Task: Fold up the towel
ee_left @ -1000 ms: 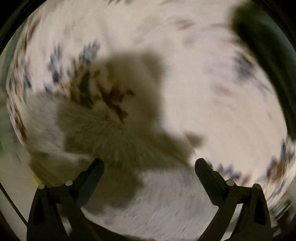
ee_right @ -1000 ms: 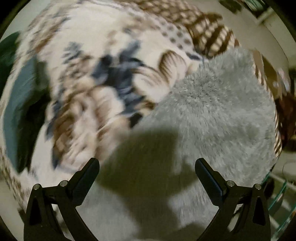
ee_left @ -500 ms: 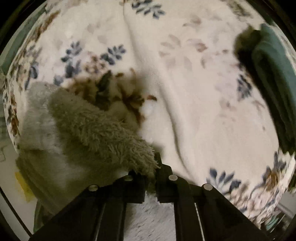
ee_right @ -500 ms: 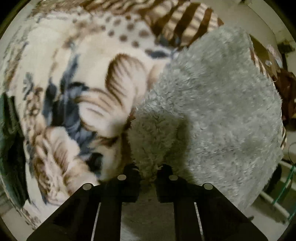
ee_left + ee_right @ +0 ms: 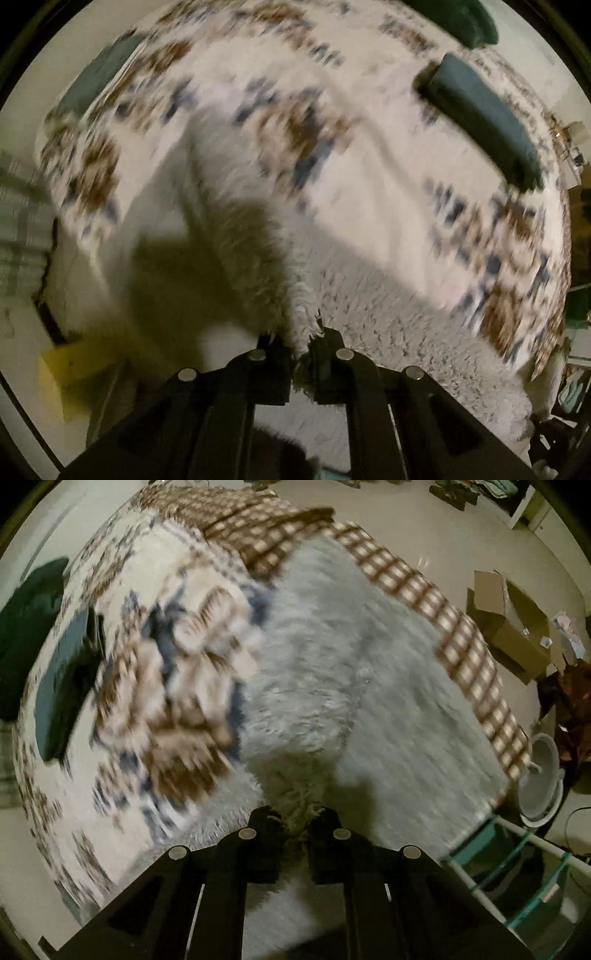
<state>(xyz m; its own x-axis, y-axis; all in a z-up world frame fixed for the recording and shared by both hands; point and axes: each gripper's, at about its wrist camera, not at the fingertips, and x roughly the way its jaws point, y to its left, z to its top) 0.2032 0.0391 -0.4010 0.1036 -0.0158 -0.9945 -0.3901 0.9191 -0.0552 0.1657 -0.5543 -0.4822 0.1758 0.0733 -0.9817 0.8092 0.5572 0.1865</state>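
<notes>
Both grippers, left (image 5: 303, 345) and right (image 5: 295, 821), are pinched shut on corners of the shaggy grey towel (image 5: 369, 686), which is lifted off the flowered blanket (image 5: 388, 206). Half a second earlier it was gripped low; now a fold can be carried across.

Towel on a blanket-covered bed

The towel (image 5: 373, 686) lies on the blanket (image 5: 369, 192); a box (image 5: 513, 627) sits on the floor to its right.
</notes>
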